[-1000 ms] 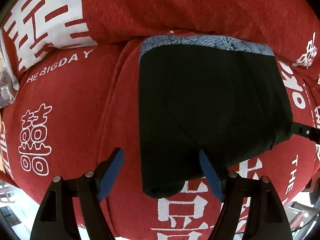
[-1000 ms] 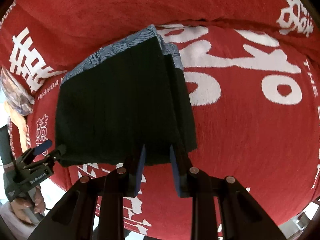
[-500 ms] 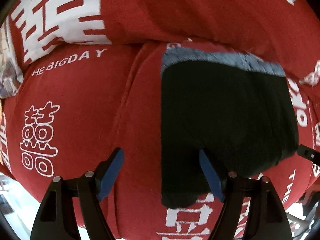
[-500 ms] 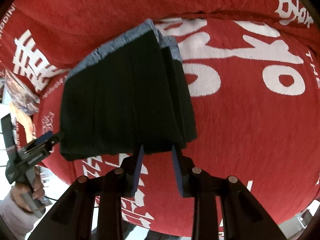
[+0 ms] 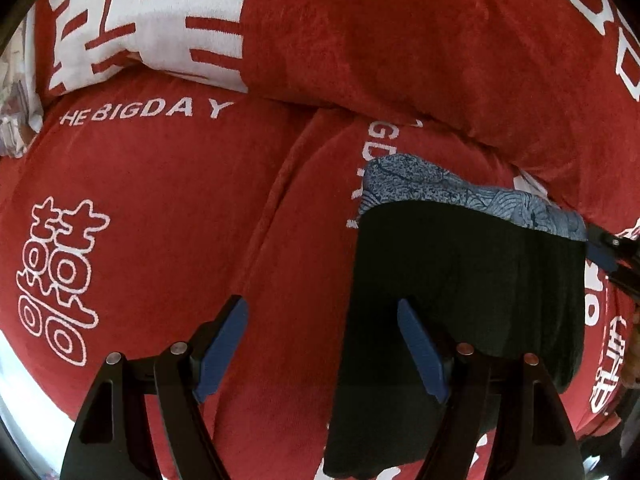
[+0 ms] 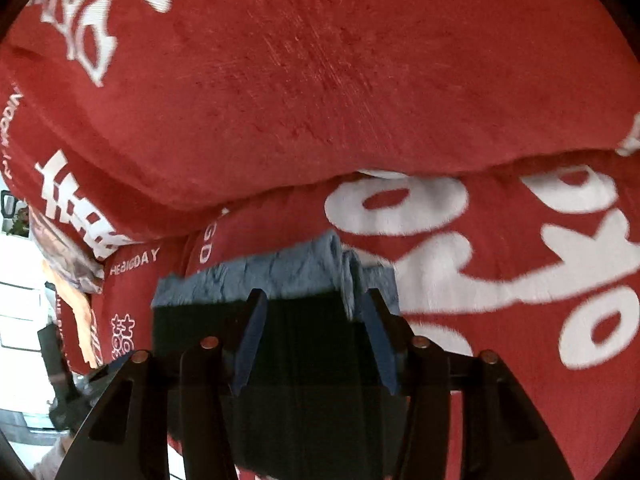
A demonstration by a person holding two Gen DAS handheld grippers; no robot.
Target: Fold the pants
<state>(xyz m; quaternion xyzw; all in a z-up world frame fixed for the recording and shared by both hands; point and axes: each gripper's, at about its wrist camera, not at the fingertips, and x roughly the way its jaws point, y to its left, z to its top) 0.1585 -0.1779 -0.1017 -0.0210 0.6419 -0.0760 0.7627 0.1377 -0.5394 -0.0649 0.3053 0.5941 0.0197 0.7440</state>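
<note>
Right tool (image 6: pixel 312 344) advanced over folded pants (image 6: pixel 304 364), jaws just widened, left tool (image 5: pixel 322 346) wide beside pants.

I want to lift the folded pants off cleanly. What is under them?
The pants lie on the red blanket with white lettering, which shows all round them. Whatever is directly beneath the dark cloth is covered.

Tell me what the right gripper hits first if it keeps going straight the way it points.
Most likely the folded black pants near their grey-blue patterned waistband: the right gripper, jaws open, frames them. Depth is unclear; the red blanket lies beyond.
</note>
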